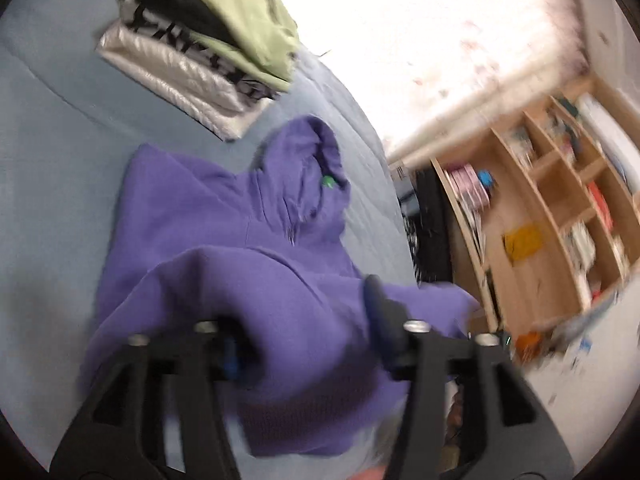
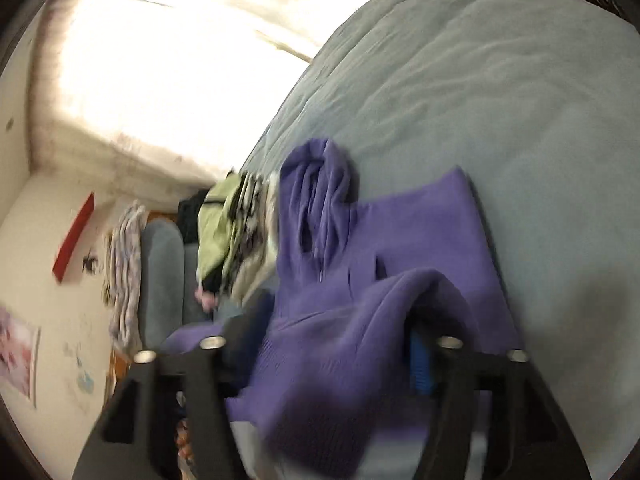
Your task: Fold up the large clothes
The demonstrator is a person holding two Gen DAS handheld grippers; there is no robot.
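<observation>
Hoodie: a purple hoodie [image 1: 224, 216] lies on the blue-grey bed [image 1: 48, 168], hood towards the top of both views and its long axis running from the hood down towards the cameras; its near hem is bunched up and draped between the two tools.
Left tool: the left tool [image 1: 304, 332] sits at the bottom of the left wrist view, its jaws standing apart; purple cloth fills the gap, but through the blur the pads do not seem to press on it.
Right tool: the right tool [image 2: 320, 364] sits at the bottom of the right wrist view, jaws likewise apart with a fold of the hoodie [image 2: 400, 240] heaped between them and over the near blue pad [image 2: 420, 364]; no clamp shows.
Key relation: the body of the garment lies straight ahead of both tools, about equally near to each, so my judgement is that the near hem has been carried over towards the hood and that either tool could reach it again.
Surroundings, left wrist view: a pile of folded clothes [image 1: 200, 40] sits at upper left, apart from the hoodie; a wooden shelf unit [image 1: 552, 208] stands at the right, off the bed.
Surroundings, right wrist view: the same pile [image 2: 236, 232] lies just left of the hood.
In the way: nothing lies on the hoodie itself; the pile near the hood limits room on that side.
</observation>
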